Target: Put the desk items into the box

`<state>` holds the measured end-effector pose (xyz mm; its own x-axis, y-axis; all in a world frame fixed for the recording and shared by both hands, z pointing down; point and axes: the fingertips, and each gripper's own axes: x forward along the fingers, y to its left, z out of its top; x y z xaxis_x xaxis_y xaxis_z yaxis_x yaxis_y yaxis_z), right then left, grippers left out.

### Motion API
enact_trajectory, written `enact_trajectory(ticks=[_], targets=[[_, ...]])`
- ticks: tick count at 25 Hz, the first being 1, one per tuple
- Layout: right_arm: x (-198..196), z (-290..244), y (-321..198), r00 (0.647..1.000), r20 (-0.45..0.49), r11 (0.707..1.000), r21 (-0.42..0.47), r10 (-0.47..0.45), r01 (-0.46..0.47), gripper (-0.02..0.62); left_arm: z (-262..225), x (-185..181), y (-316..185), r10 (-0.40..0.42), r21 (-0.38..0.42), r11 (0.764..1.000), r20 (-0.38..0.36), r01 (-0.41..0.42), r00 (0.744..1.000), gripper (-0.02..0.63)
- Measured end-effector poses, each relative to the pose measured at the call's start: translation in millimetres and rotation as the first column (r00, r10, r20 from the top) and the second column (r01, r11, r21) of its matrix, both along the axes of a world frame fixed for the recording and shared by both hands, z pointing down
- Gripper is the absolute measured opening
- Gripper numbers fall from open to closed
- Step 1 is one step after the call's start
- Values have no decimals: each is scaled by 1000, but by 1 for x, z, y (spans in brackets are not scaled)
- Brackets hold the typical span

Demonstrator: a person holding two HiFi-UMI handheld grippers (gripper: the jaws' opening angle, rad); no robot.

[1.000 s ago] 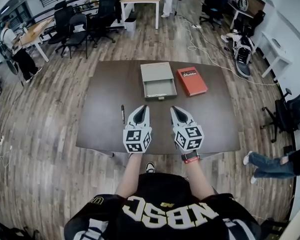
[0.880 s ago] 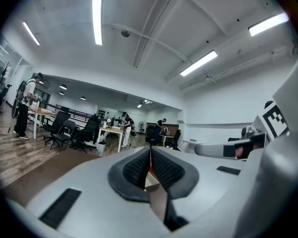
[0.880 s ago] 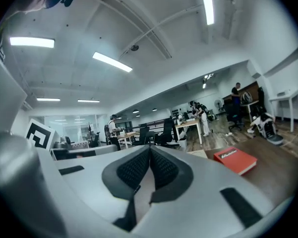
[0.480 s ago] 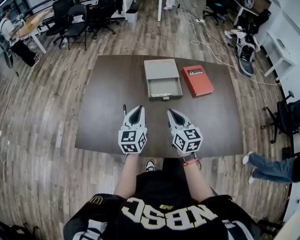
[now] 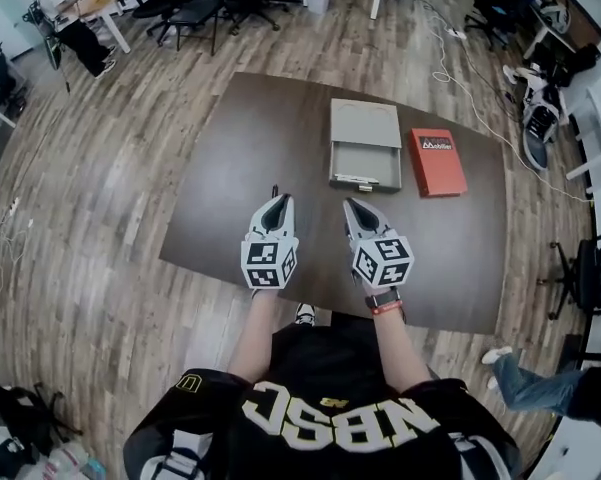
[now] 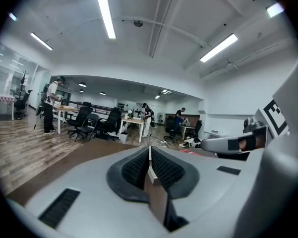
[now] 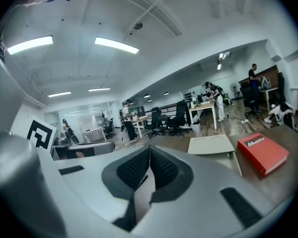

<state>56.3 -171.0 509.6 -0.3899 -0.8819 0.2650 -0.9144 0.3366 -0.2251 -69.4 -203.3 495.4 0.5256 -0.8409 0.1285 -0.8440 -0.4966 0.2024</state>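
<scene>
On 1 table [image 5: 242, 173]: 1 grey box [image 5: 365, 125]; 1 red book [image 5: 438, 162]; 1 pen [image 5: 274, 190]; 2 grippers [image 5: 278, 201] [image 5: 350, 205].

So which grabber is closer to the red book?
Right. The right gripper is on the person's side of the red book, a bit to its left. The left gripper is farther left still.
</scene>
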Motion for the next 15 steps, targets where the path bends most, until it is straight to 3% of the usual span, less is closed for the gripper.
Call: enact_trajectory(ticks=[10, 15], targets=[[-36, 30, -33, 993, 26, 990, -76, -117, 119, 9, 37, -44, -21, -83, -110, 990, 87, 93, 993, 25], [-50, 42, -41, 987, 34, 982, -99, -159, 162, 9, 72, -48, -28, -49, -184, 980, 162, 79, 986, 106]])
